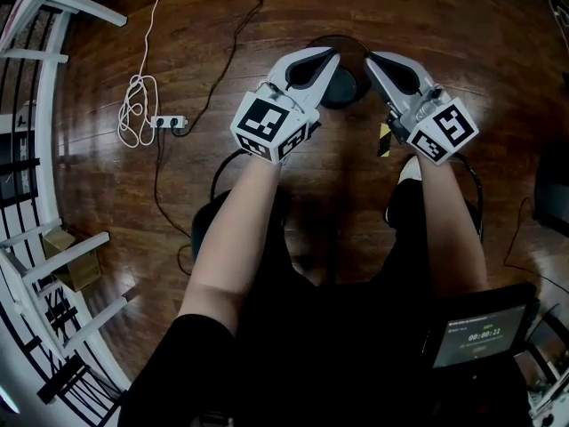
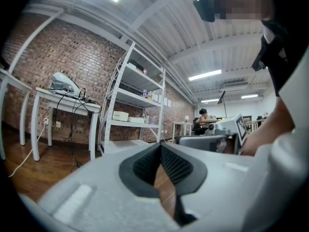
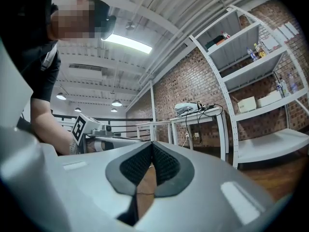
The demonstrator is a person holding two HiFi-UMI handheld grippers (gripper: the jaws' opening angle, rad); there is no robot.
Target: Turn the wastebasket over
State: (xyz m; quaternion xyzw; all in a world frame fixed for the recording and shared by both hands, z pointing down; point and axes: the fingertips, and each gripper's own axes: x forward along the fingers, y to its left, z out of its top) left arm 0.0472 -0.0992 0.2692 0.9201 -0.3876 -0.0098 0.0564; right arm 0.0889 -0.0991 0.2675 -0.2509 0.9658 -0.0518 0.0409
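Ceiling lamps (image 2: 205, 75) give bright light; the wood floor (image 1: 98, 87) shows glare and a dark shadow in its middle. Edges bend strongly, corners are black.

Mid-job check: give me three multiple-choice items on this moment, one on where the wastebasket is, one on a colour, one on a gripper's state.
1. Where is the black round wastebasket?
A. On the wooden floor, between the two grippers' tips as the head view shows it
B. On a white shelf
C. Lifted clear of the floor

2. What colour is the oblong plastic power strip on the floor?
A. Red
B. White
C. Black

3. How do the jaws of the right gripper stand?
A. Wide apart
B. Shut on the wastebasket's rim
C. Shut, with nothing between them

Answers:
1 A: the head view shows it on the floor, between the tips of the left gripper and the right gripper.
2 B: its casing is white, beside a coiled white cable.
3 C: the right gripper view shows the pads meeting at the tips, with only floor behind them.
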